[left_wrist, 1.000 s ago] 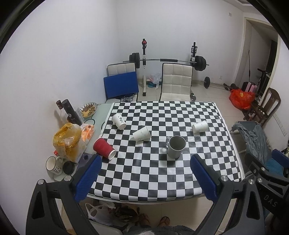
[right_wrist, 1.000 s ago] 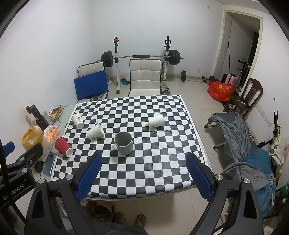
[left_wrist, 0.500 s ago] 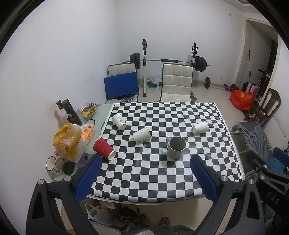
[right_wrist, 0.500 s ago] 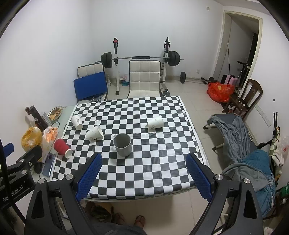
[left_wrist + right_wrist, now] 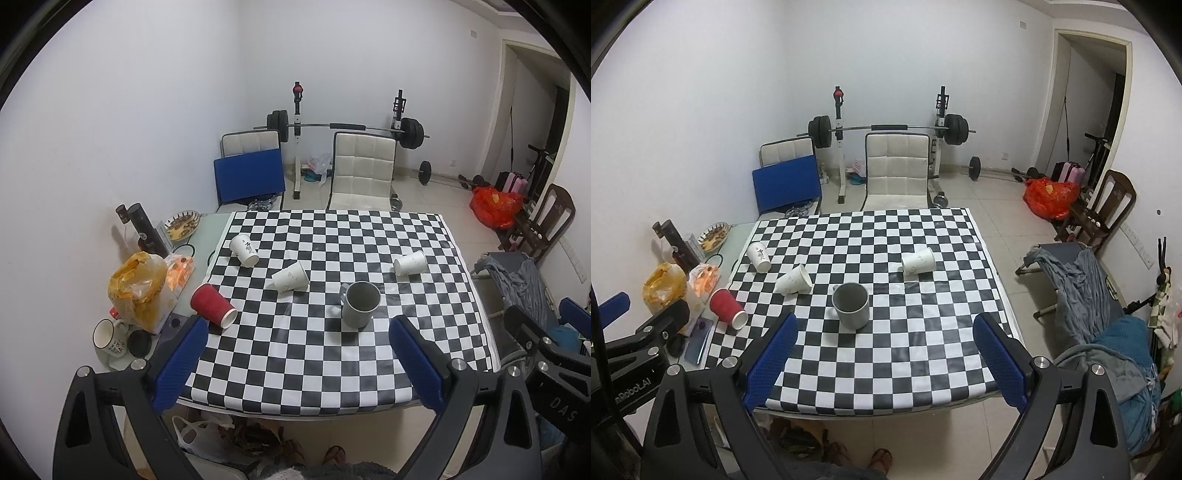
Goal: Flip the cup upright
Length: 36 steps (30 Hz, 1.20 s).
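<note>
On the checkered table (image 5: pixel 332 369) (image 5: pixel 886 354) a red paper cup (image 5: pixel 213 305) (image 5: pixel 727 308) lies on its side at the left edge. Three white paper cups also lie on their sides: one at far left (image 5: pixel 243 250) (image 5: pixel 758 257), one in the middle (image 5: pixel 290 277) (image 5: pixel 794 280), one at right (image 5: pixel 410 263) (image 5: pixel 918 261). A grey mug (image 5: pixel 360 304) (image 5: pixel 851 305) stands upright. My left gripper (image 5: pixel 295 354) and right gripper (image 5: pixel 884 350) are open, empty, high above the table's near edge.
A side shelf at left holds a yellow bag (image 5: pixel 137 291), a white mug (image 5: pixel 108 334), a dark bottle (image 5: pixel 146 230), a snack dish (image 5: pixel 181 225) and a phone (image 5: pixel 698 343). White chairs (image 5: pixel 362 173), a barbell rack and a clothes-draped cot (image 5: pixel 1089 295) stand around the table.
Both views have shifted slightly; the table and cups sit a little lower and nearer. No cup has moved, and both grippers stay open.
</note>
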Each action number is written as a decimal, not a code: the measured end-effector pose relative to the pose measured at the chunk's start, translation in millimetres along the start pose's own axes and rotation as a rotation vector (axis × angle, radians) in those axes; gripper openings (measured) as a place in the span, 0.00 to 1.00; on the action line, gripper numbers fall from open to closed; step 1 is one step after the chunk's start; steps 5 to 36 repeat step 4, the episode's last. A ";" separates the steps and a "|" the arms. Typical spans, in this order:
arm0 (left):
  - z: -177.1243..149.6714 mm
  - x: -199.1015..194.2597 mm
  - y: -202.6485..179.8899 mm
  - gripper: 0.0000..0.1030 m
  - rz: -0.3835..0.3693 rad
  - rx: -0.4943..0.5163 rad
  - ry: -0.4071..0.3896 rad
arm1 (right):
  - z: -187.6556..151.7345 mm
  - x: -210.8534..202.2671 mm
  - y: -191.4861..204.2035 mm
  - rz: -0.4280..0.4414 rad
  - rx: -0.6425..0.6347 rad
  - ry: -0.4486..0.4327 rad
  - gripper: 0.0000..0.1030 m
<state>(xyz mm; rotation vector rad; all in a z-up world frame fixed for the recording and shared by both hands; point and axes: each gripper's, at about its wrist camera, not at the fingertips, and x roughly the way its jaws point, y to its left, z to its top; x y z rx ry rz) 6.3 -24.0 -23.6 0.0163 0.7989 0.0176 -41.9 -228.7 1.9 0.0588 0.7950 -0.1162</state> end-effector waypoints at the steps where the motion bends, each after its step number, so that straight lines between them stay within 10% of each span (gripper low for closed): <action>1: 0.0 0.0 0.6 0.97 0.001 -0.004 -0.001 | -0.4 -0.3 -0.7 -0.001 -0.001 0.000 0.94; 36: -1.8 -1.0 1.1 0.97 -0.004 -0.012 -0.003 | -0.3 -0.2 1.2 -0.004 -0.003 -0.001 0.95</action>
